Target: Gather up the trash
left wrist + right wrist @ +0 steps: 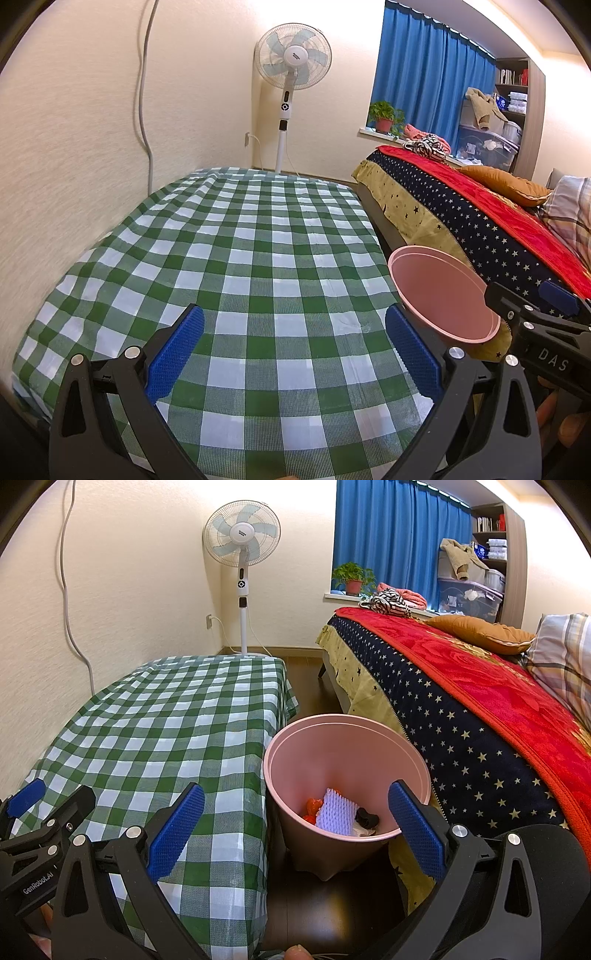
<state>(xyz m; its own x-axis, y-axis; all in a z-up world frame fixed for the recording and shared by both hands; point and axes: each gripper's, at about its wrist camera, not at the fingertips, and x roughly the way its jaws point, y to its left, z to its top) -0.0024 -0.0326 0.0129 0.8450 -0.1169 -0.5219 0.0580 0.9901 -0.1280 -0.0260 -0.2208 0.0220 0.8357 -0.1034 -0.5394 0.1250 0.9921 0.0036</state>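
Note:
A pink trash bin (347, 753) stands on the dark floor between the checkered table and the bed. Inside it lie a white foam net (337, 812), something orange-red (312, 808) and a dark scrap (366, 818). My right gripper (295, 830) is open and empty, above the table edge and the bin's near rim. My left gripper (293, 354) is open and empty above the green-and-white checkered tablecloth (240, 258). The bin's rim also shows in the left wrist view (439, 291), with my right gripper's body beside it.
A bed (461, 694) with a red blanket and starred cover runs along the right, close to the bin. A standing fan (242, 554) is in the far corner. A potted plant (352, 578) sits on the window sill under blue curtains. A grey cable (142, 92) hangs on the left wall.

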